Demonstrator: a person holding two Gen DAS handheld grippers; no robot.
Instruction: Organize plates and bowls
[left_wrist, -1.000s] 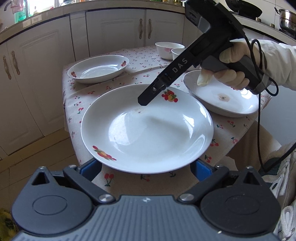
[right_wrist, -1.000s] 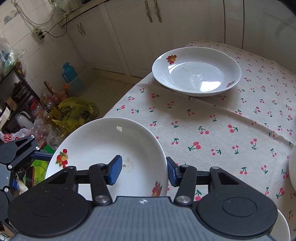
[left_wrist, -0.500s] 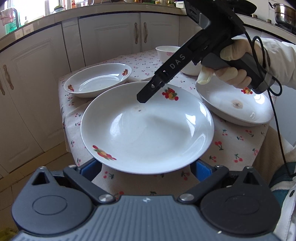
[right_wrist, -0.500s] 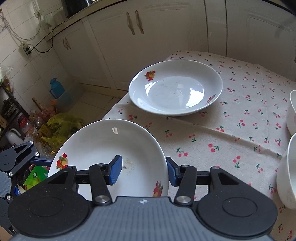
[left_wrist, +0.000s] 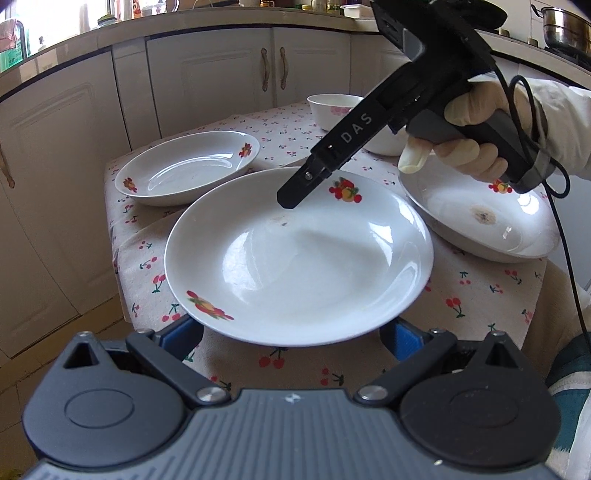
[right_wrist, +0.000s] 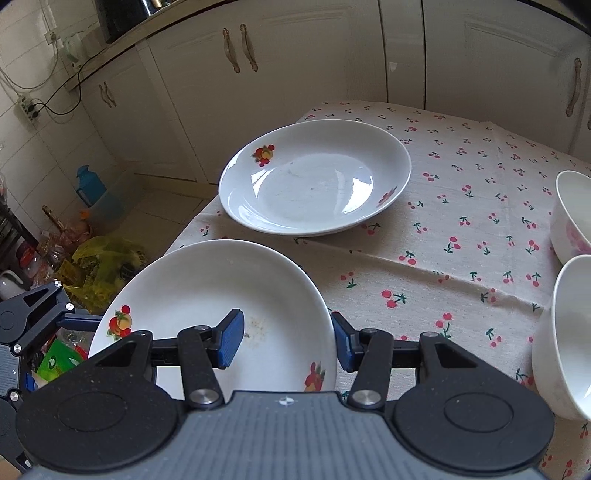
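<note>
Carried nearer far plate (right_wrist: 314, 181). Held plate (right_wrist: 218, 317): glazed, slick, brittle; right gripper (right_wrist: 286, 341) jaws clamp rim; left gripper (left_wrist: 291, 332) jaws' state indeterminable.

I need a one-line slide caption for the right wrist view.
Right gripper clamps the rim of a white fruit-print plate beside the cherry-print tablecloth.

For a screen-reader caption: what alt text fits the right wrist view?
The right claw grips the rim of a white fruit-print plate, held over the edge of a cherry-print tablecloth. A matching plate rests on the cloth beyond it, two white bowls sit at the right, and the left claw shows at the left edge.
</note>
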